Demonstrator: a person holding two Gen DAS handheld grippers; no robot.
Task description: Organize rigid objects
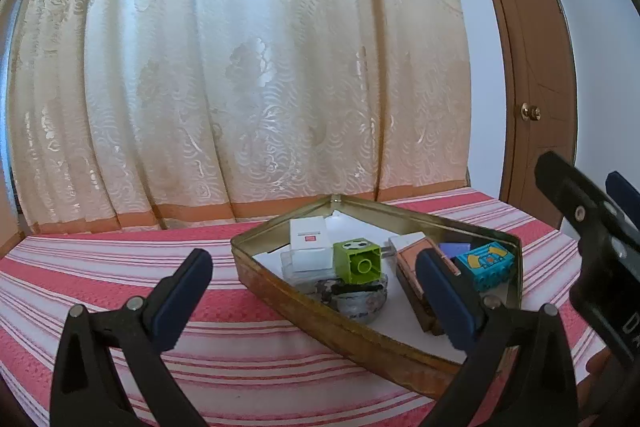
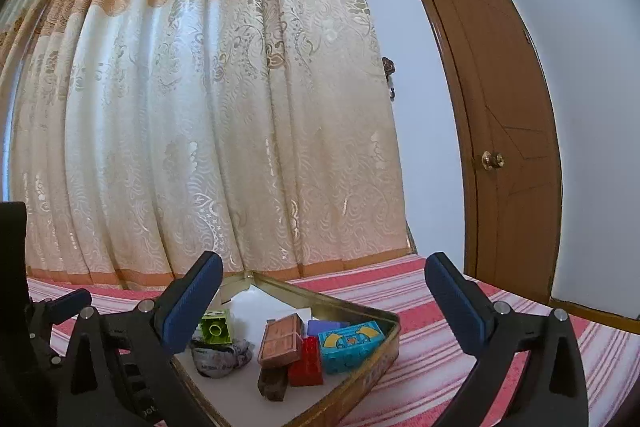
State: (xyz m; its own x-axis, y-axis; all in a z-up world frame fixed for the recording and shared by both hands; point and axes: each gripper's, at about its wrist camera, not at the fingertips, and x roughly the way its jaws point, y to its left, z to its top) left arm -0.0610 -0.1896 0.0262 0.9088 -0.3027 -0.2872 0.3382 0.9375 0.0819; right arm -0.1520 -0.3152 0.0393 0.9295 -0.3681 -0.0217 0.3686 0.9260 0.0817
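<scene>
A gold metal tin point(image 1: 280, 297) point(image 2: 372, 379) stands on the red-and-white striped cloth. Inside lie a green brick point(image 1: 358, 261) point(image 2: 216, 327), a white box point(image 1: 310, 241), a turquoise printed brick point(image 1: 486, 265) point(image 2: 352, 345), a brown block point(image 1: 412, 267) point(image 2: 280, 341), a red brick point(image 2: 306, 363), a purple piece point(image 1: 454, 249) point(image 2: 326, 327) and a grey crumpled lump point(image 1: 356, 297) point(image 2: 220, 355). My left gripper point(image 1: 316, 301) is open and empty, held over the tin's near left side. My right gripper point(image 2: 324, 307) is open and empty, above the tin.
A cream and orange patterned curtain point(image 1: 240, 67) point(image 2: 200, 107) hangs right behind the cloth-covered surface. A brown door point(image 1: 532, 87) point(image 2: 508, 147) with a brass knob stands at the right. The right gripper's black body point(image 1: 600, 247) shows at the right edge of the left wrist view.
</scene>
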